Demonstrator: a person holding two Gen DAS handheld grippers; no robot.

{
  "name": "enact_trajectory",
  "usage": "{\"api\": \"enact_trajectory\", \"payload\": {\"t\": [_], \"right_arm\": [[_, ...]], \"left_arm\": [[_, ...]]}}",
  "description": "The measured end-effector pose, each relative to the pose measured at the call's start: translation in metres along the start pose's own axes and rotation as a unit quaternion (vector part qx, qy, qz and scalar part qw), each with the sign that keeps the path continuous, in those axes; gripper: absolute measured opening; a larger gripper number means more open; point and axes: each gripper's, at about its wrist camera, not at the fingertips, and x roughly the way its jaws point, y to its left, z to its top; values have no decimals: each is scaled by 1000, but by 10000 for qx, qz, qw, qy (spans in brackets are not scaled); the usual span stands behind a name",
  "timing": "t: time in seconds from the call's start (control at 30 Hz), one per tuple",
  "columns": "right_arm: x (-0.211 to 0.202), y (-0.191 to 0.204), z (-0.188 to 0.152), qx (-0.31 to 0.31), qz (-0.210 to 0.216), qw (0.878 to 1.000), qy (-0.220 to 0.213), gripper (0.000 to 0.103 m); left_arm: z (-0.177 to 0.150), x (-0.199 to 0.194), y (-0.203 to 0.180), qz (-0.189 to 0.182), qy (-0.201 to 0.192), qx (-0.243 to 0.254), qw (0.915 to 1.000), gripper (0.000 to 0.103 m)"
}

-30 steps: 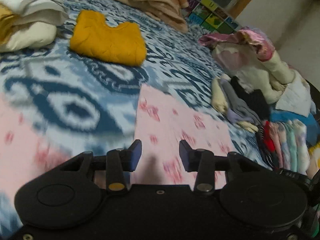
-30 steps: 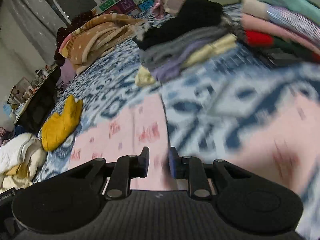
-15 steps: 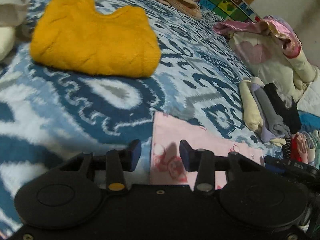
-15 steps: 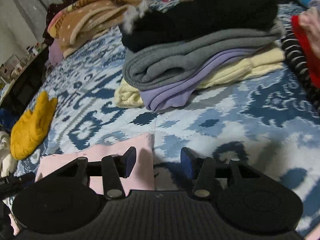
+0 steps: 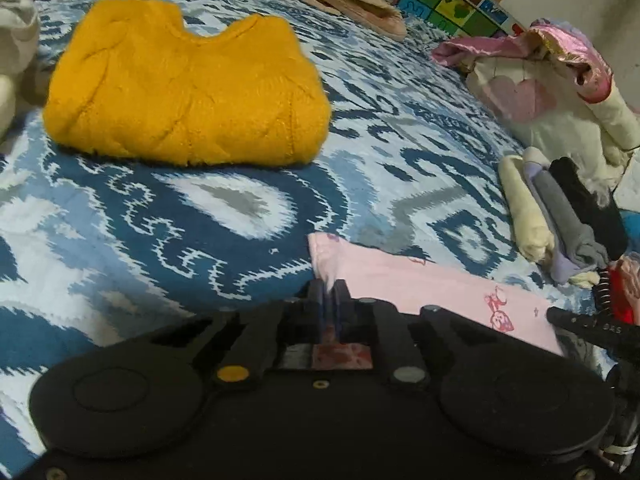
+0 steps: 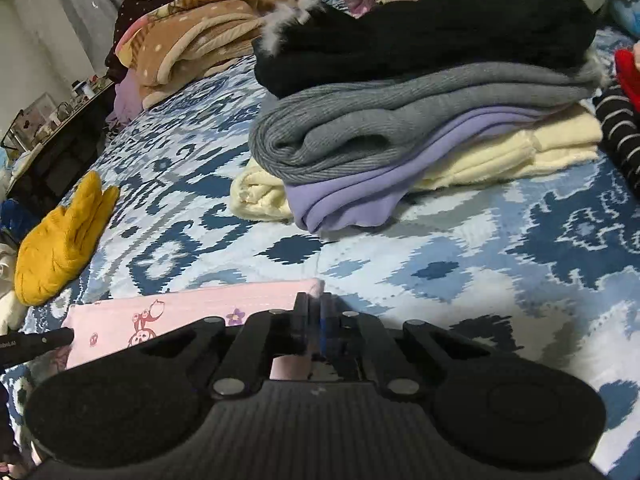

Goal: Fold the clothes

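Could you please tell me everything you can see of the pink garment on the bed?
The pink garment is thin, soft-looking pale fabric printed with small red cartoon figures and a purple flower. It lies flat as a folded band on the blue patterned bedspread. The left gripper is shut on one near corner and the right gripper on the other.

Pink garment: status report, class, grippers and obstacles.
Left gripper shut on pink garment corner. Right gripper shut on opposite corner. Garment flat on bedspread. Nothing in the way.
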Motion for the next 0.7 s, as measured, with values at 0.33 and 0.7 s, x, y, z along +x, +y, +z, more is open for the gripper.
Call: {"api": "enact_trajectory", "payload": {"t": [0.33, 0.7], "right_arm": [[-133, 9, -57, -76, 548, 9953, -796, 29], [-139, 7, -129, 469, 474, 9958, -629, 22]], "left_arm": [[-57, -100, -27, 95, -767, 628, 9950, 48], [-209, -206, -55, -643, -310, 925, 9932, 48]]}}
